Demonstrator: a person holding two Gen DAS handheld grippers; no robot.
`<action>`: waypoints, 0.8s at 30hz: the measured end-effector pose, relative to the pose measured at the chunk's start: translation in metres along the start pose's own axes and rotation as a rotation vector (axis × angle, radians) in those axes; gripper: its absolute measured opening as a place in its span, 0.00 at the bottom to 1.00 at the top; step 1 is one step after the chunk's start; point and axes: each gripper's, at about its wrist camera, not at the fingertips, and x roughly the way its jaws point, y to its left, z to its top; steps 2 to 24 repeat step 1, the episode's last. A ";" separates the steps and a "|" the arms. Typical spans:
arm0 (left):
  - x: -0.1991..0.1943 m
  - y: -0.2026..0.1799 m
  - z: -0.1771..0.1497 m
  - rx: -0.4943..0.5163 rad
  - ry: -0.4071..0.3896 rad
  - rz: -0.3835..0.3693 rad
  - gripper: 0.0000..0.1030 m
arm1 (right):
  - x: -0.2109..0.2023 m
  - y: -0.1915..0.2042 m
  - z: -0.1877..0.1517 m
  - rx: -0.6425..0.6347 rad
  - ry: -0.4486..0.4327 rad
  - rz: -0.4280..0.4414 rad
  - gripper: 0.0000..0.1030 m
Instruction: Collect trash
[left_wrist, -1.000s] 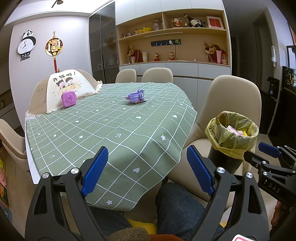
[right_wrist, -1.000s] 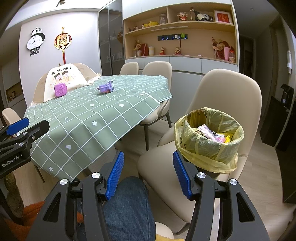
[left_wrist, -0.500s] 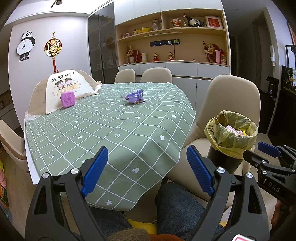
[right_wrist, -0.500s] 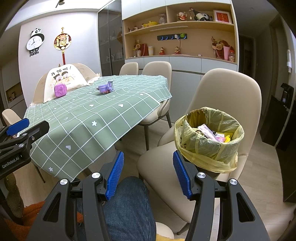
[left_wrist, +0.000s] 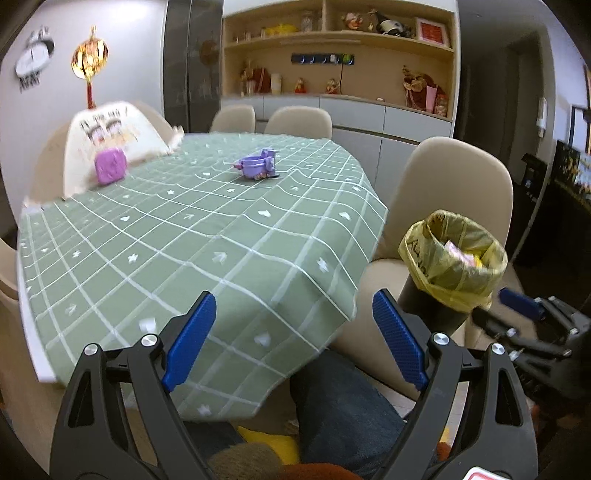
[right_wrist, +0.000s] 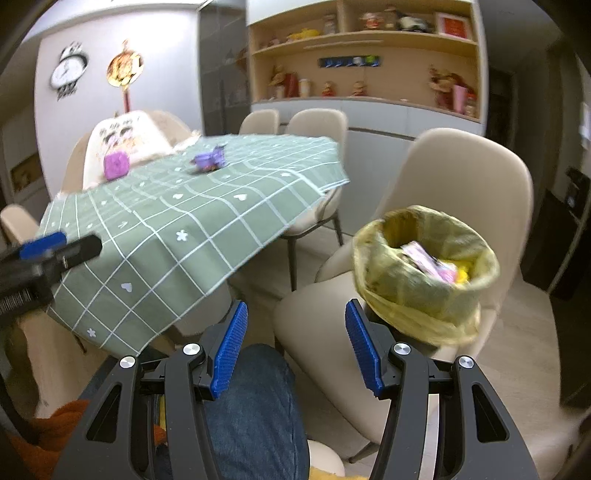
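Both the left gripper (left_wrist: 293, 338) and right gripper (right_wrist: 293, 349) stand wide apart, holding nothing. The bin (right_wrist: 424, 273), lined to catch trash, sits on the chair (right_wrist: 461, 177) seat beside the table's (left_wrist: 177, 254) near corner; wrappers already lie inside.

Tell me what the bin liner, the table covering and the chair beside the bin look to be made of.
Bin liner: thin yellow plastic film, crinkled and translucent.
Table covering: likely matte woven cloth, draping in soft folds.
Chair: smooth beige upholstery, possibly faux leather; uncertain.
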 end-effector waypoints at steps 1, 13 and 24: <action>0.004 0.014 0.011 -0.020 0.005 0.004 0.80 | 0.004 0.006 0.009 -0.016 -0.004 0.018 0.51; 0.004 0.014 0.011 -0.020 0.005 0.004 0.80 | 0.004 0.006 0.009 -0.016 -0.004 0.018 0.51; 0.004 0.014 0.011 -0.020 0.005 0.004 0.80 | 0.004 0.006 0.009 -0.016 -0.004 0.018 0.51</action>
